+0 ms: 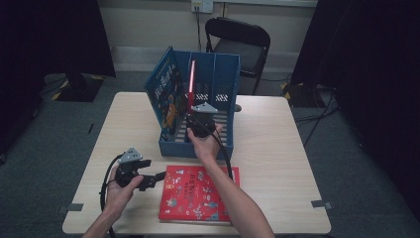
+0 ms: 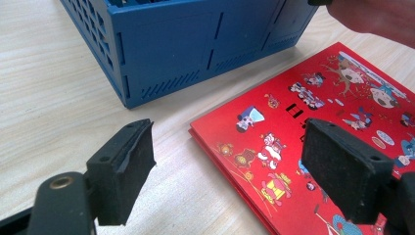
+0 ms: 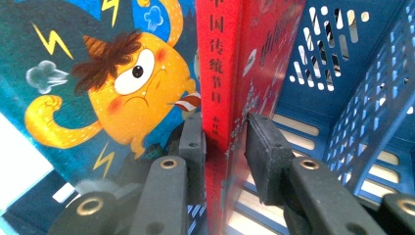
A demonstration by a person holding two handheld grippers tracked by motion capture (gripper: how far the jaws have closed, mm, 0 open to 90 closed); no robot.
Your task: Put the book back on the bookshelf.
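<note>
Two books in play. Right gripper (image 3: 222, 142) jaws clamped on red book's spine (image 3: 220, 73), upright inside blue file rack (image 1: 223, 74) beside monster book (image 1: 166, 91). Lower straight, don't tilt. Left gripper (image 2: 227, 166) jaws wide, empty, near front of rack.

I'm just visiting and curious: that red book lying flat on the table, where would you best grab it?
Probably at its near-left corner or left edge, coming in low from the left. The red book lies flat on the table, so only its thin edges offer a bite. The open left hand-held gripper already faces that corner, one jaw over the cover.
</note>
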